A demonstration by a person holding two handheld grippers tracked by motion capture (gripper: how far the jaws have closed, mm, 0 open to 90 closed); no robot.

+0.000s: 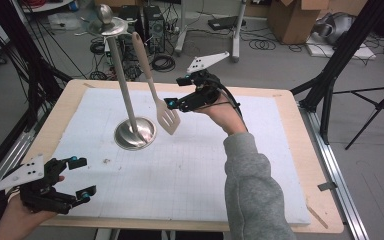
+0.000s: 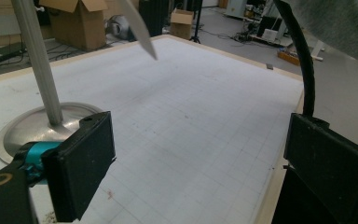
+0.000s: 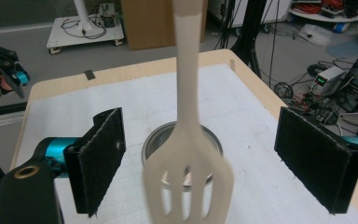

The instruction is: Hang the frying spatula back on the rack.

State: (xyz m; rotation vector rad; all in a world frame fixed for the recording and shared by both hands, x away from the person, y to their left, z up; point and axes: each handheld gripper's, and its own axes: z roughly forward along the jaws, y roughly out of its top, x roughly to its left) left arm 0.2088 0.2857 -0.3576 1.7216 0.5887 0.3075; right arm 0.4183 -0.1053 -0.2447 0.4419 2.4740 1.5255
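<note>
Hovering right claw (image 1: 170,103), agape beside hanging spatula (image 1: 168,118)

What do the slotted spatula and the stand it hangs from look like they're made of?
The slotted spatula looks like cream silicone or plastic: matte, uniform colour, no glints, soft rounded edges; which of the two I can't tell. The stand appears to be brushed metal, probably steel: grey sheen and bright reflections on its round base, pole and top. The right gripper stands open around the spatula, its pads clear of it.

Black claws (image 1: 62,180) with teal joints, grey plates; grey sleeve (image 1: 252,190).
</note>
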